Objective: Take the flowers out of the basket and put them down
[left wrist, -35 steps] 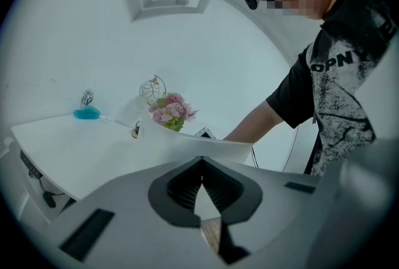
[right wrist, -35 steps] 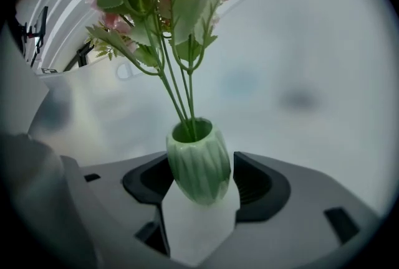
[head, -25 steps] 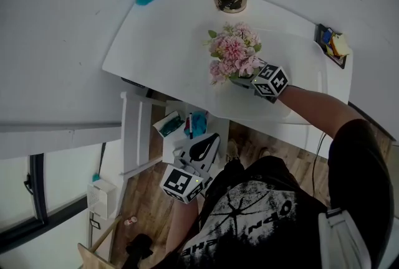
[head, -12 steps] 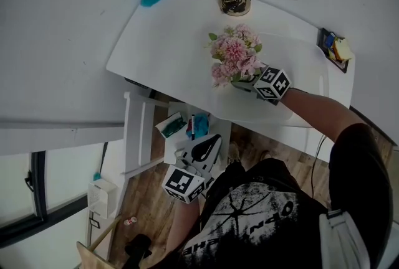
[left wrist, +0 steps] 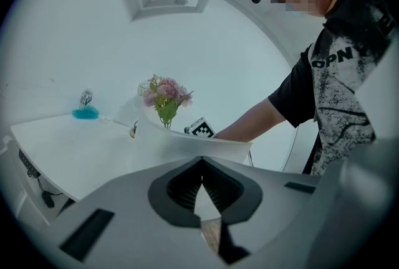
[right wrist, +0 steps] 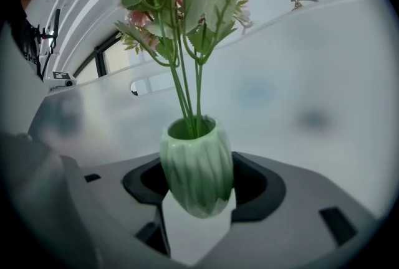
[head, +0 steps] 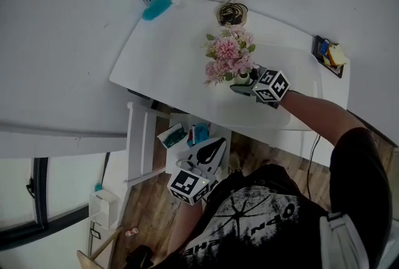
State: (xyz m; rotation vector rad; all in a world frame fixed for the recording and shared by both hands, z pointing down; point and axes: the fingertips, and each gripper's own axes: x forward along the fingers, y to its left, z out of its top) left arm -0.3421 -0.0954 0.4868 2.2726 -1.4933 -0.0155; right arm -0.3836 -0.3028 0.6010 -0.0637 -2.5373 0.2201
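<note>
- White table (head: 174, 68) with a curved edge fills the upper part of the head view, set against a pale wall, with a wood floor (head: 149, 199) below its near edge.
- At the table's far edge stands a lamp (head: 232, 12) with a gold base and a curled gold neck; everything below is placed from it.
- Just in front of the lamp, on the person's side, is a bunch of pink flowers (head: 227, 56) with green leaves, its stems set in a small ribbed green vase (right wrist: 196, 165).
- Right gripper (right wrist: 198, 208) is clamped on that vase, one jaw against each side of its lower body, with the flowers rising above the jaws; whether the vase's foot touches the table cannot be told.
- Left of the lamp, along the same far edge, lies a teal duster (head: 156, 5).
- Well to the lamp's right, at the table's right end, sits a dark tray (head: 317, 43) of small coloured items.
- Left gripper (left wrist: 201, 218) is far from the lamp, off the table's near edge and lower, over the floor; its jaws are together with nothing between them.
- From that gripper's view the flowers show across the table, lamp-side, with the person's arm reaching toward them.
</note>
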